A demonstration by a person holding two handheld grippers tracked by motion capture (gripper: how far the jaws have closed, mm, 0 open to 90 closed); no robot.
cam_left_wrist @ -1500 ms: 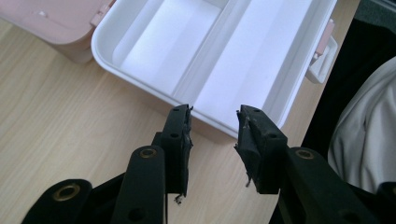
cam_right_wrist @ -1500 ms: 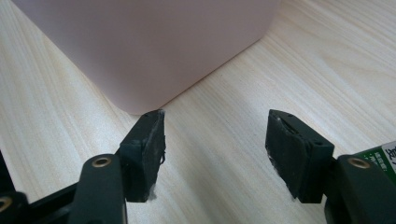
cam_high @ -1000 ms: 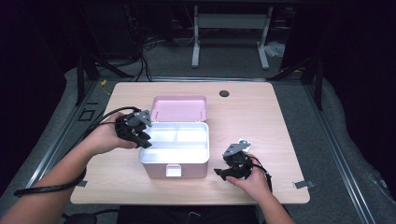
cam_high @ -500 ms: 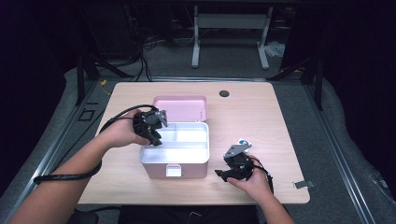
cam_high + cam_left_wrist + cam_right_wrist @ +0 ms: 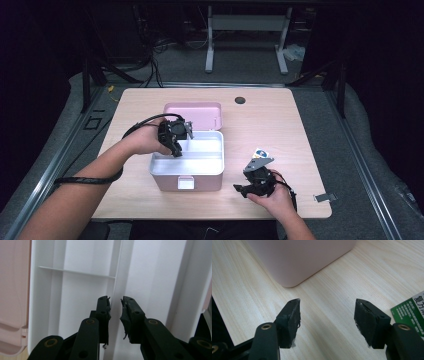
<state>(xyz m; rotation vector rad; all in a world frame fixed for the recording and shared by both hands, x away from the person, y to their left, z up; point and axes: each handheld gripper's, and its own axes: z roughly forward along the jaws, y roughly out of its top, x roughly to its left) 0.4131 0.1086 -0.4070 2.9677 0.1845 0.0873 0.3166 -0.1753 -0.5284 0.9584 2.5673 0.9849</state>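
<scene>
Left gripper view cuts off the white tray (image 5: 82,290); left gripper (image 5: 115,305) jaws, just closing, straddle its divider, ungripped.

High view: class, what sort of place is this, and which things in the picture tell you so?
Probably a lab or recording studio rather than a home. A bare wooden table stands on grey matting with dark surroundings, cables trail on the floor behind, and a metal stand rises at the back.
</scene>
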